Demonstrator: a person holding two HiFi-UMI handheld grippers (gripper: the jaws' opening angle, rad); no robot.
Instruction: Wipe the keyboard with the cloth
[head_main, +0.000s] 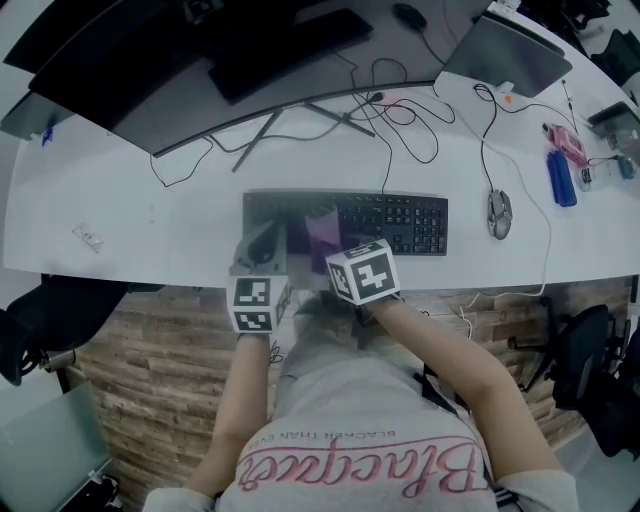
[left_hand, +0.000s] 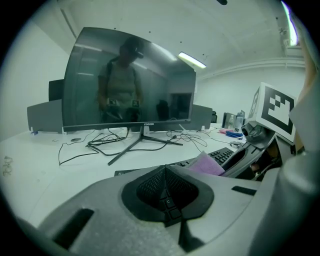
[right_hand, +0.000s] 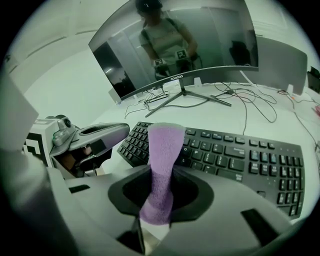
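Observation:
A black keyboard (head_main: 400, 222) lies near the front edge of the white desk (head_main: 130, 215). My right gripper (head_main: 338, 256) is shut on a purple cloth (right_hand: 163, 155). The cloth stands up between the jaws and droops over the keyboard's (right_hand: 240, 155) left half. In the head view the cloth (head_main: 322, 238) covers keys left of the middle. My left gripper (head_main: 262, 246) sits at the keyboard's left end, jaws shut with nothing between them (left_hand: 167, 195). In the left gripper view the cloth (left_hand: 206, 163) shows to the right, beside the keyboard (left_hand: 222, 154).
A curved monitor (head_main: 200, 60) on a V-shaped stand (head_main: 315, 112) is behind the keyboard, with loose cables (head_main: 400, 120) around it. A mouse (head_main: 499, 212) lies right of the keyboard. A blue object (head_main: 561, 178) and a grey pad (head_main: 508, 55) are at the far right.

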